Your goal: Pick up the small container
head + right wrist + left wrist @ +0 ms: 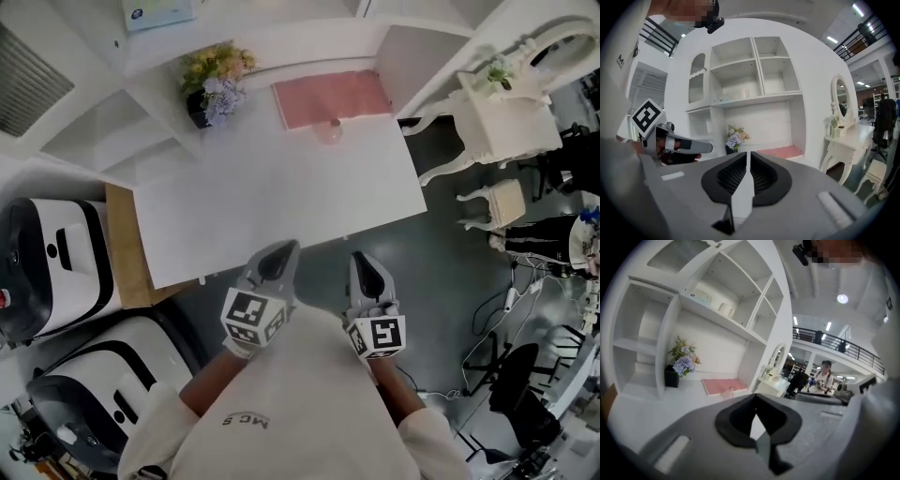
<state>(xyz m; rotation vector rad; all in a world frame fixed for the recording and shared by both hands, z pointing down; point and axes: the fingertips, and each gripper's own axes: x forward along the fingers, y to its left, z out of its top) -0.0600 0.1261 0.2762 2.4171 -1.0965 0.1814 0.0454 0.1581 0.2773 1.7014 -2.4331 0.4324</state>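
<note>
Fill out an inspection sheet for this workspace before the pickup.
Surface: white desk, mostly bare.
Job's things: small container at the front edge of the pink mat, untouched.
Clutter: flower pot at the back left.
Grippers: left gripper and right gripper short of the desk, jaws together, empty.
Cables: cables on the floor, right.
Surroundings: shelves, vanity table, stool.

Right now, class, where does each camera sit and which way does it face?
Head view: on the person's head, facing steeply down at the white desk; shows left gripper, right gripper, forearms, shirt.
Left gripper view: on that gripper, facing the shelves across the desk; its shut jaws show.
Right gripper view: likewise toward the shelves; its shut jaws and the left gripper show.
Shared: all three see the flowers and pink mat.
</note>
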